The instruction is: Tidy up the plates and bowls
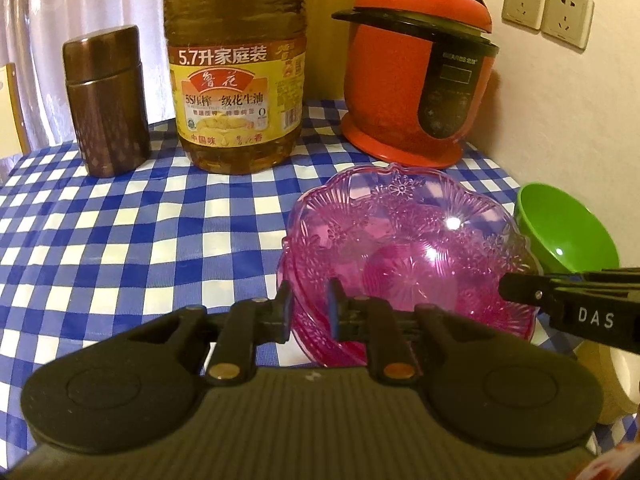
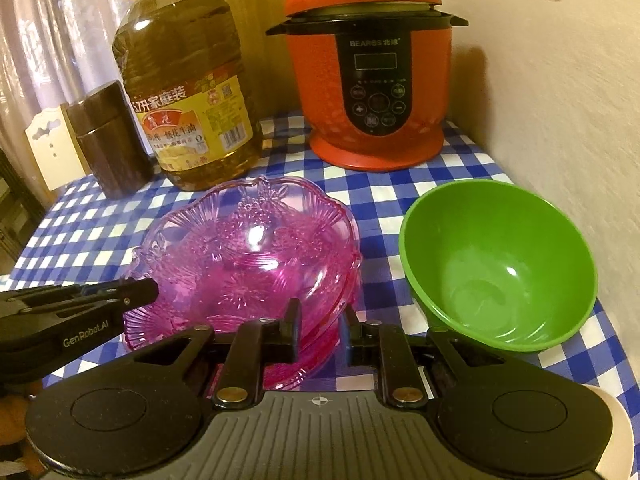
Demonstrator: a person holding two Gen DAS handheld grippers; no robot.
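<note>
Though the pink bowl [image 1: 400, 248] looks like cut glass, its thin scalloped rim and even colour suggest moulded plastic: probably light, fairly stiff and slick at the wall. In the left wrist view it sits right of centre on the checked tablecloth [image 1: 120, 240], near the camera, in front of the red cooker [image 1: 416, 80]. The left gripper [image 1: 310, 312] has its jaws set narrow astride the bowl's near-left rim. Whether the pads actually pinch it I cannot tell. The right gripper [image 1: 506, 286] reaches in from the right to the bowl's right rim. The green bowl [image 1: 560, 228] stands just beyond, by the wall.

In the right wrist view the pink bowl [image 2: 248, 256] tilts, its far rim higher, and extra pink edges under its near side hint at a second dish nested below. The right gripper [image 2: 322, 320] also stands narrow over the near rim, its grip equally unclear. The green bowl [image 2: 496, 264], close on the right but apart, looks like thick matte plastic, sturdy and easy to pinch at the lip. For either bowl the rim is the best hold, since the curved walls would likely slip.
</note>
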